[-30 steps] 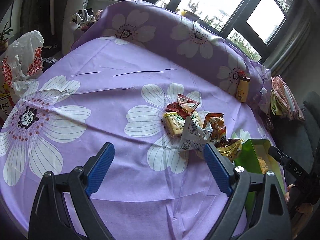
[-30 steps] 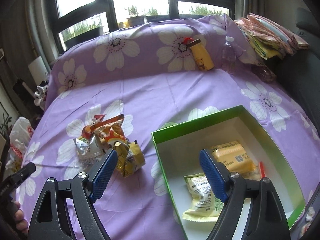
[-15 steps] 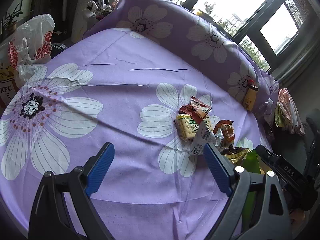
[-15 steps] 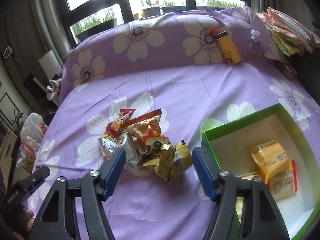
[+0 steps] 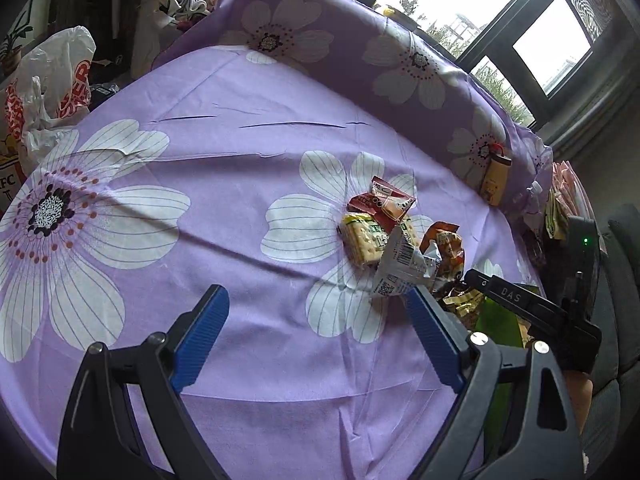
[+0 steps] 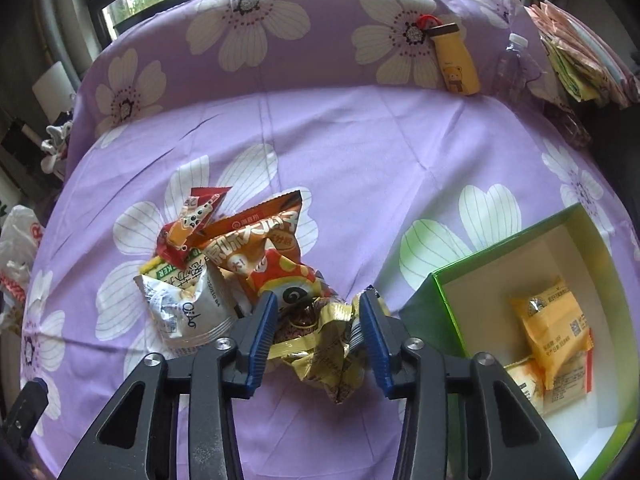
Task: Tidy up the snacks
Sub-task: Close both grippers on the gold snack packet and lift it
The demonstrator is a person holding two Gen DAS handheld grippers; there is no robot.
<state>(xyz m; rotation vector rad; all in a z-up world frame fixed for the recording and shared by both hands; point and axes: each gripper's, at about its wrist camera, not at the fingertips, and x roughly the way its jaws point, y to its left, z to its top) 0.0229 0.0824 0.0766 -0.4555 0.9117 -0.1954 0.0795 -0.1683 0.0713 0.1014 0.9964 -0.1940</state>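
The right gripper [image 6: 316, 328] is closing around a gold packet [image 6: 324, 344] at the pile's [image 6: 240, 264] near edge; next, I judge, a firm pinch and carry to the green box [image 6: 500, 248]. The left gripper [image 5: 316, 336] hangs wide apart, empty.

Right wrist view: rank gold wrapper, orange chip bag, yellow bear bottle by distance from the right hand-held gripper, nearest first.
1. Gold wrapper: between the closing fingers of the right hand-held gripper, front of the pile.
2. Orange chip bag: just beyond, upper left in the pile.
3. Yellow bear bottle: far back right, leaning on the raised cloth.
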